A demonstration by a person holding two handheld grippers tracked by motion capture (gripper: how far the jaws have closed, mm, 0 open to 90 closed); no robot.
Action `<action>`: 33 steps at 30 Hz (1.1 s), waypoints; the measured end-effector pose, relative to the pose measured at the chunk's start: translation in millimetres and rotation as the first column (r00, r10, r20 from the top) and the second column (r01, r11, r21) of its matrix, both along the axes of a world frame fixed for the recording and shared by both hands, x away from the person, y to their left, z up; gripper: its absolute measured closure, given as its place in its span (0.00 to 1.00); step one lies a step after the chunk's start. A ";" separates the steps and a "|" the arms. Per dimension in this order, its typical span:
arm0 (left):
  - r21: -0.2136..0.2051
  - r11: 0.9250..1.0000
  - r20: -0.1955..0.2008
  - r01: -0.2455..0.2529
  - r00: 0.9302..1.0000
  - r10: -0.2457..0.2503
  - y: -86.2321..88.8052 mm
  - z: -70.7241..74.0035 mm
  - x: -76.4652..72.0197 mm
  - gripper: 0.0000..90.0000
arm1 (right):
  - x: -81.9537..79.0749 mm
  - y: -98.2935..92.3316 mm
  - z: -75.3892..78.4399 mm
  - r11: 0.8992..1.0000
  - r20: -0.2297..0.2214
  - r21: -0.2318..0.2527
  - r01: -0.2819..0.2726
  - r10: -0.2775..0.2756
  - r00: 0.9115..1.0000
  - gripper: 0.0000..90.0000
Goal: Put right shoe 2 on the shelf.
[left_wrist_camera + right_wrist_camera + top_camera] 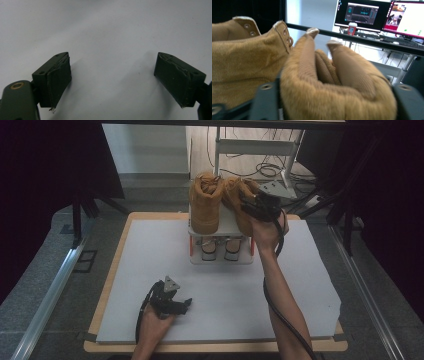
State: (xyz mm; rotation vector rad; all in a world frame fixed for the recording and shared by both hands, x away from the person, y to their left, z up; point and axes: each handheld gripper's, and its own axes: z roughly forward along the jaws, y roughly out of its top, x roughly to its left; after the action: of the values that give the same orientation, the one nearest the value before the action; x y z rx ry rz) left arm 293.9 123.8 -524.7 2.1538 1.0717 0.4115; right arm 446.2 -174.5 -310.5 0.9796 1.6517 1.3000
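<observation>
While raised to the rack, right hand-held gripper (252, 205) around the boot collar (337, 95), jaws apart.

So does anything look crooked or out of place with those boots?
Yes: the right boot leans sideways against the left boot on the white shoe rack, its collar between the right gripper's jaws. The left boot stands upright.
</observation>
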 end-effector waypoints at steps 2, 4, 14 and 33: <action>0.000 1.000 0.001 0.000 1.000 0.000 0.0 0.0 -0.1 0.16 | -0.6 0.9 -1.3 1.000 -0.001 -0.022 -0.004 0.004 1.000 0.27; 0.000 1.000 0.000 0.000 1.000 0.000 0.0 0.0 -0.1 0.16 | 0.0 0.2 -2.3 1.000 -0.004 -0.013 0.000 0.000 1.000 0.20; 0.001 1.000 0.001 0.000 1.000 0.000 0.0 0.0 -0.1 0.16 | -1.3 -9.1 -2.0 0.998 -0.061 -0.007 -0.060 0.060 0.996 0.07; 0.001 1.000 0.001 0.000 1.000 0.000 -0.1 0.0 -0.2 0.16 | -23.1 -30.4 -18.6 0.991 -0.079 -0.019 -0.131 0.129 0.989 0.00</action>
State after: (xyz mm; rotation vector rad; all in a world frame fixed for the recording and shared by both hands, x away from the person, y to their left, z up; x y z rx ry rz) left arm 293.7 123.7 -524.7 2.1543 1.0710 0.4137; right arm 423.0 -204.9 -329.0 0.9315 1.8121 1.3385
